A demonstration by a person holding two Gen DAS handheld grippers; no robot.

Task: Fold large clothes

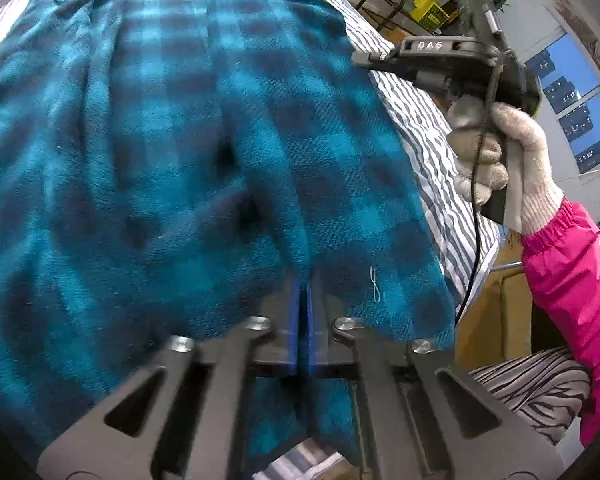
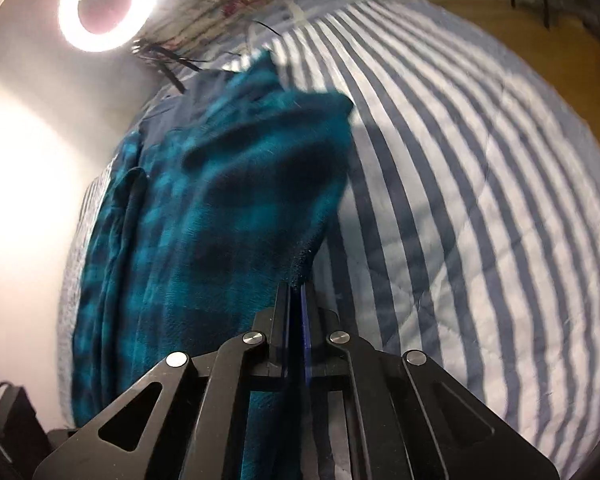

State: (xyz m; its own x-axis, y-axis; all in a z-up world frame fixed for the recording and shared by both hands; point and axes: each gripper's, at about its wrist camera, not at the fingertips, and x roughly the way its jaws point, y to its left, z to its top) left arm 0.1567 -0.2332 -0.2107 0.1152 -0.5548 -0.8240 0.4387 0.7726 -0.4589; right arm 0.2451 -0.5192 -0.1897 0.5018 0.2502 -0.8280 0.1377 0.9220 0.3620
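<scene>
Showing a teal-and-navy checked fleece garment point(image 1: 172, 152) spread in soft ridges over a grey-and-white striped bedcover point(image 2: 480, 184), its long axis running away from both cameras toward the wall. A ring light point(image 2: 104, 4) glows at the head end. Left gripper point(image 1: 304, 280) and right gripper point(image 2: 298, 286) are each clenched on the near hem. A gloved hand point(image 1: 504, 156) holds the right tool.
</scene>
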